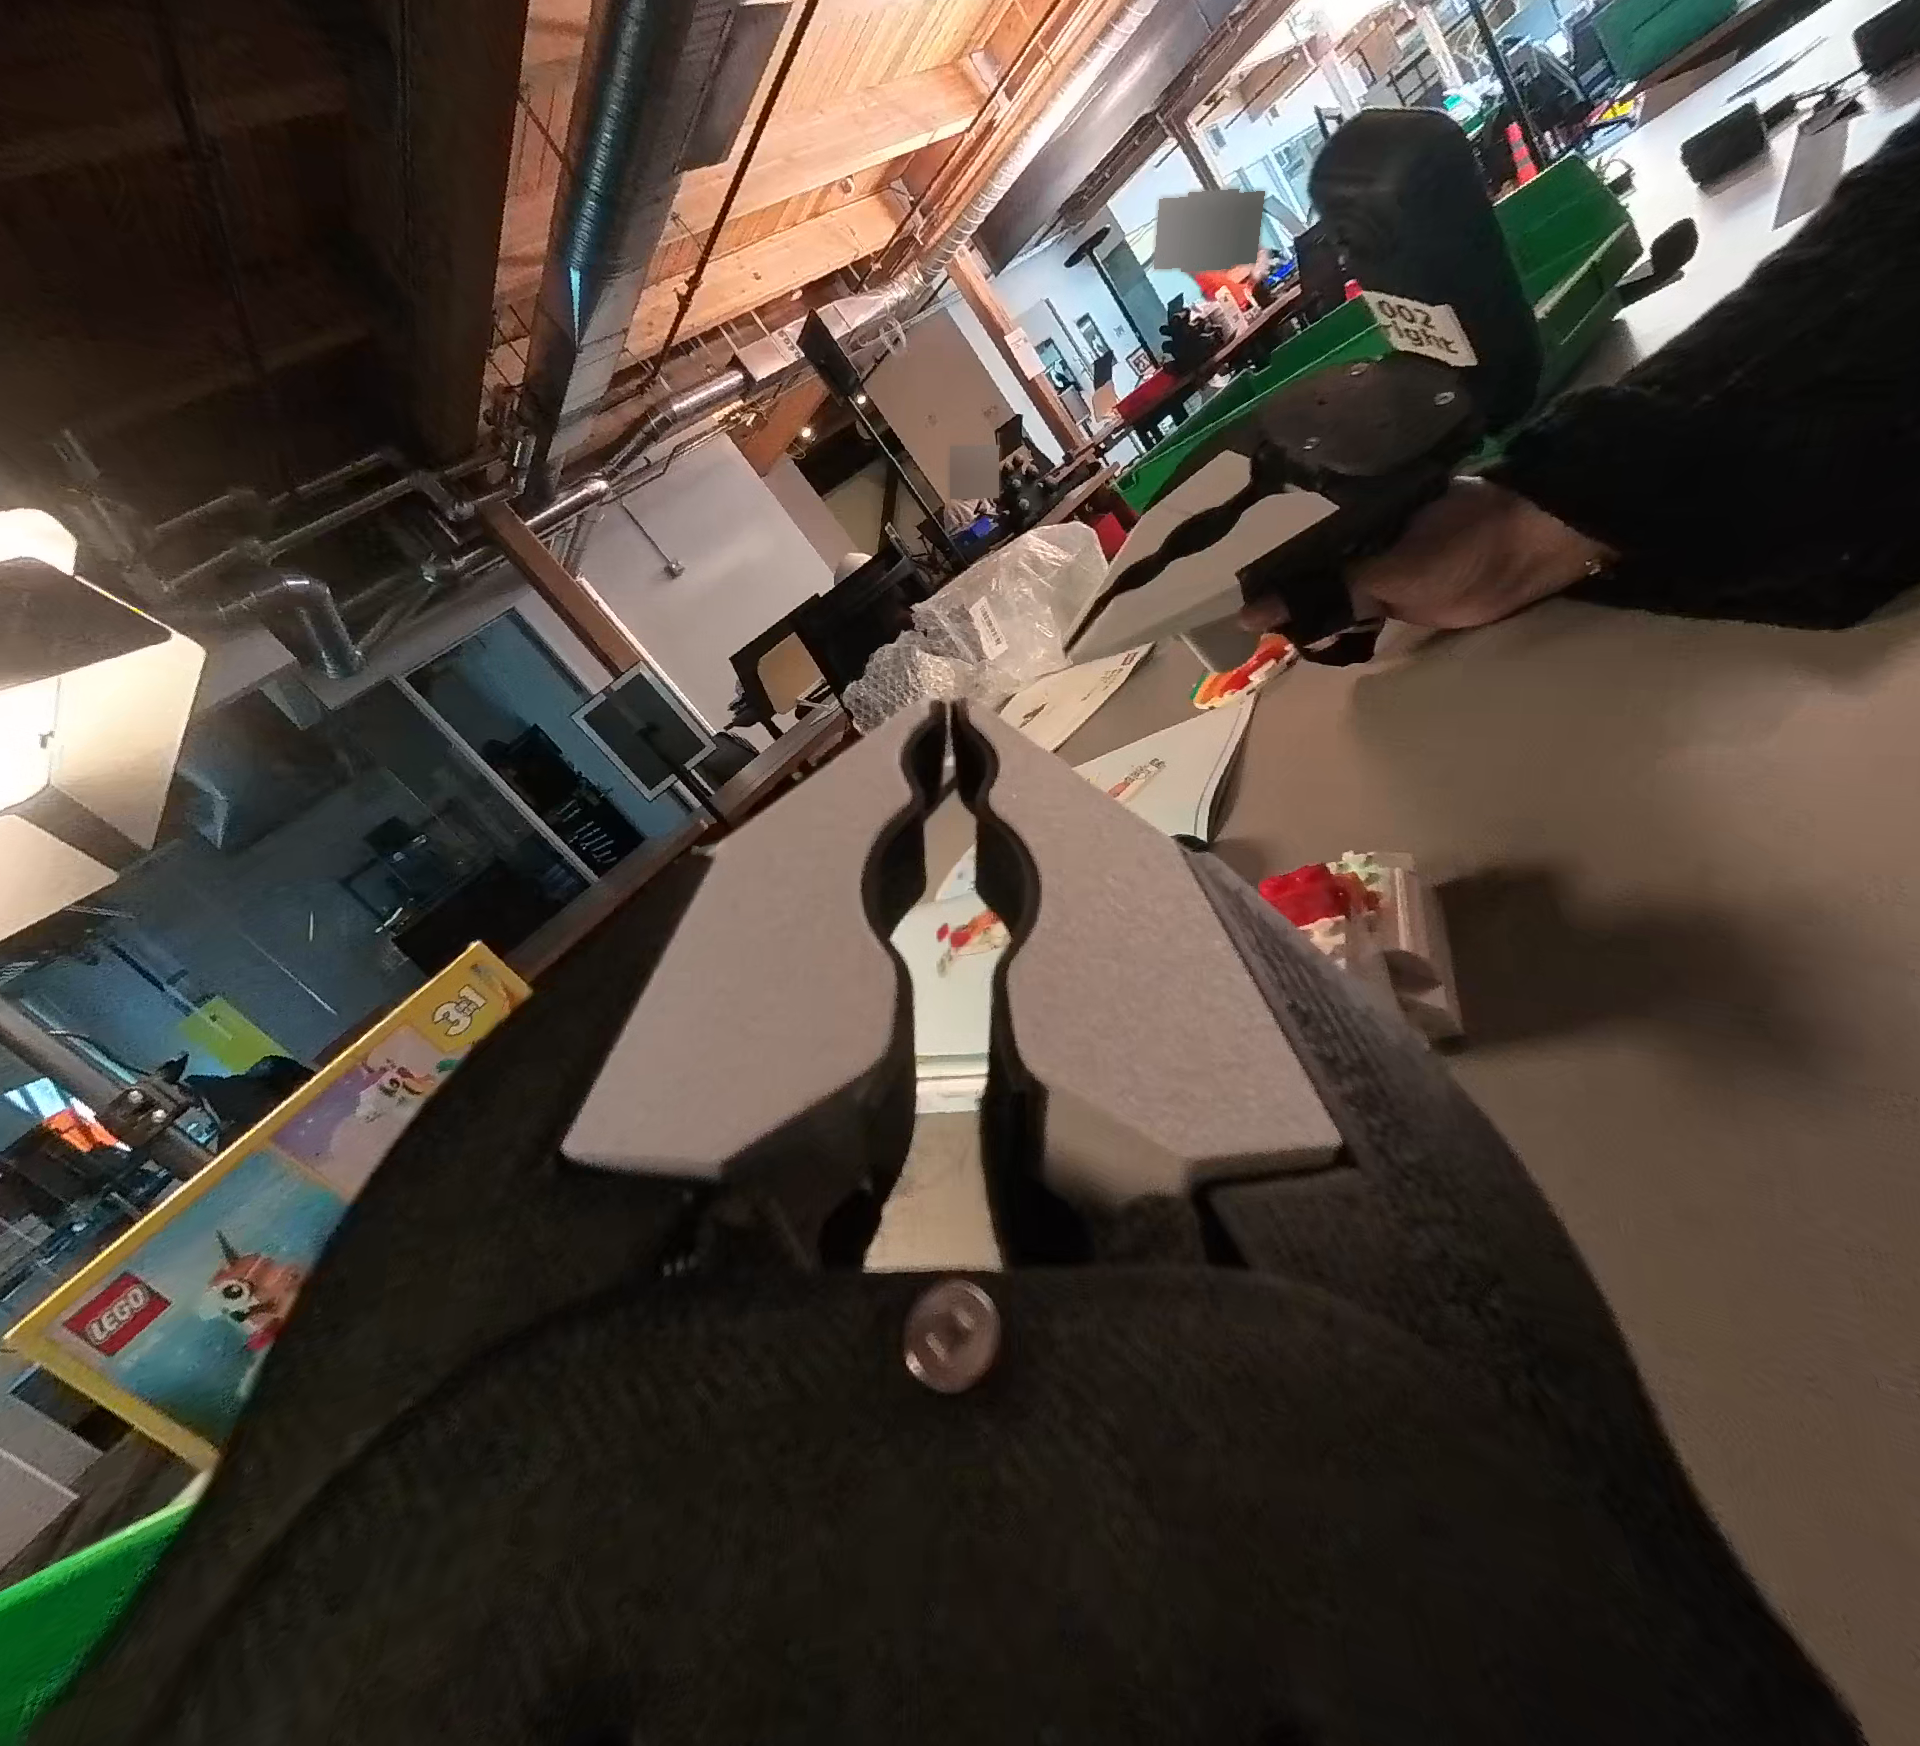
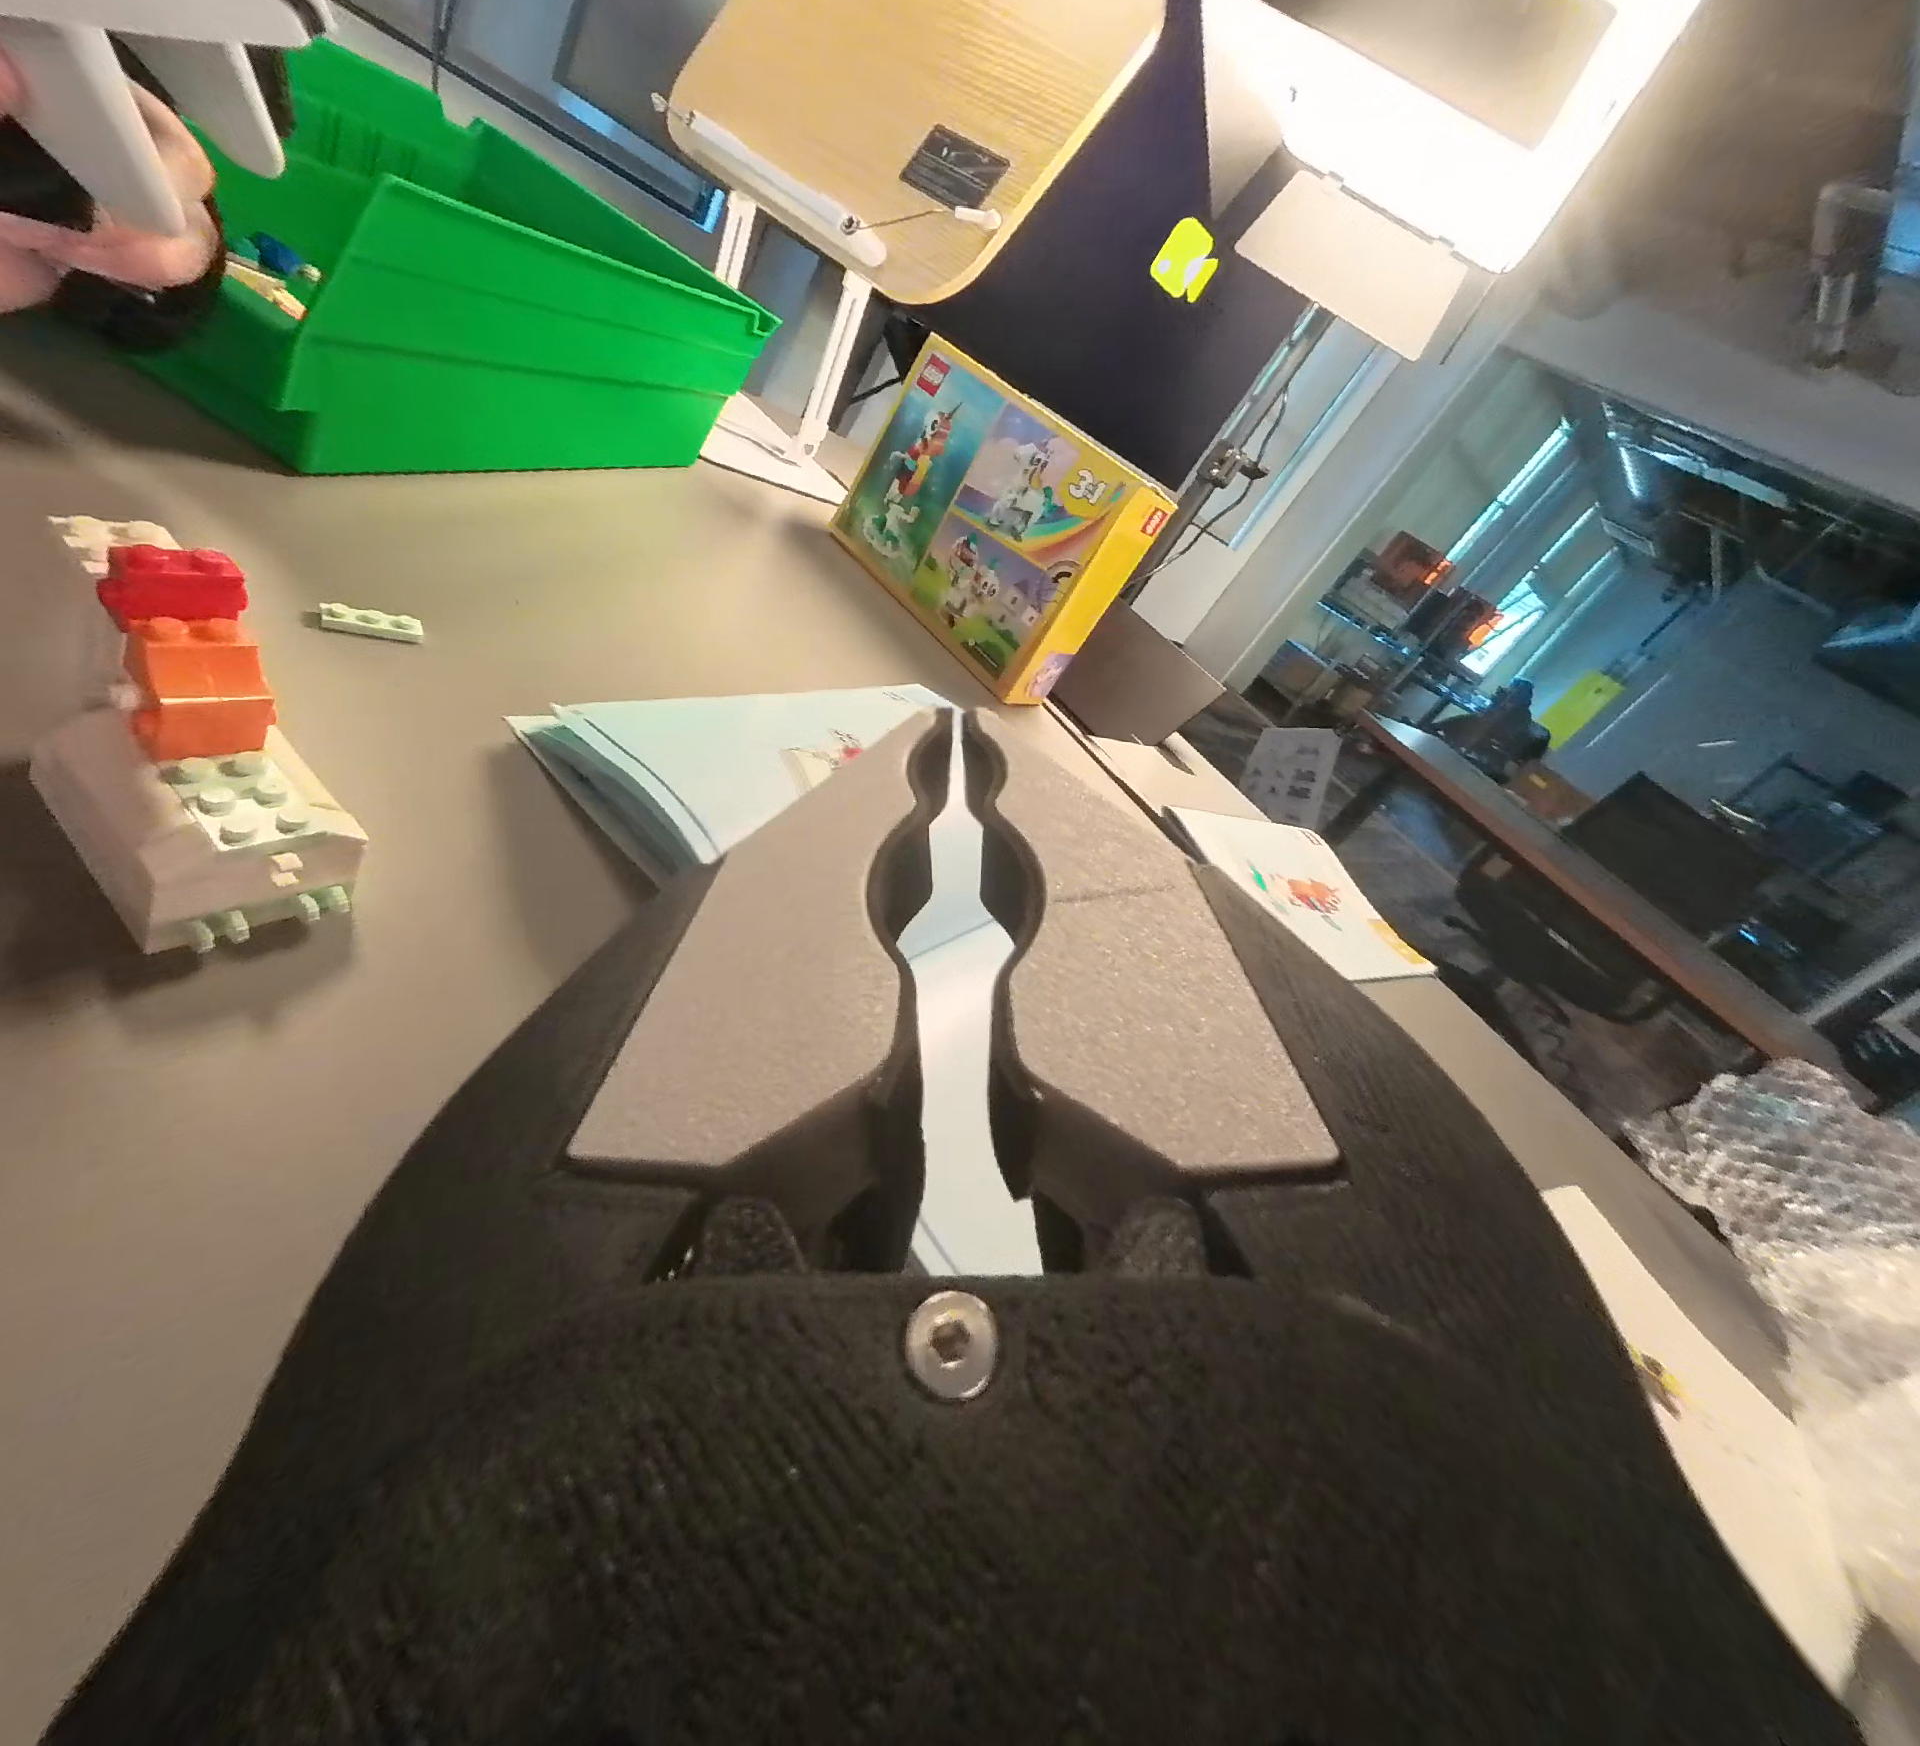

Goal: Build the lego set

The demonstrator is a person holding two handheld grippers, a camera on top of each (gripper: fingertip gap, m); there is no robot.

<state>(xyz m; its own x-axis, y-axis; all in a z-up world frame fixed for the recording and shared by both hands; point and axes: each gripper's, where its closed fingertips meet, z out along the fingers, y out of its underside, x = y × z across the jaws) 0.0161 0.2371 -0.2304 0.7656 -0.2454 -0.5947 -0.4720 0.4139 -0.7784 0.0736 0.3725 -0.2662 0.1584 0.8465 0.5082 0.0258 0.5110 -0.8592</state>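
Observation:
My left gripper (image 1: 951, 711) is shut with nothing between its pads and is raised off the grey table (image 1: 1662, 1177). It also shows in the right wrist view (image 2: 308, 21), above the green bin. My right gripper (image 2: 957, 717) is shut and empty, low over the open instruction booklet (image 2: 686, 761). The left wrist view shows it (image 1: 1076, 647) with a hand on it. A partly built model (image 2: 197, 740) of white, orange and red bricks lies on the table to its left, and also shows in the left wrist view (image 1: 1351, 917). A small orange and white piece (image 1: 1242, 673) lies under the right hand.
A loose pale green plate (image 2: 371, 621) lies on the table. A green bin (image 2: 499, 325) with parts stands at the back left. The yellow set box (image 2: 997, 543) stands behind the booklet. Bubble wrap (image 2: 1787, 1166) lies at the right edge. A wooden book stand (image 2: 914, 65) stands behind. There is about 15 cm between the tips of the two grippers.

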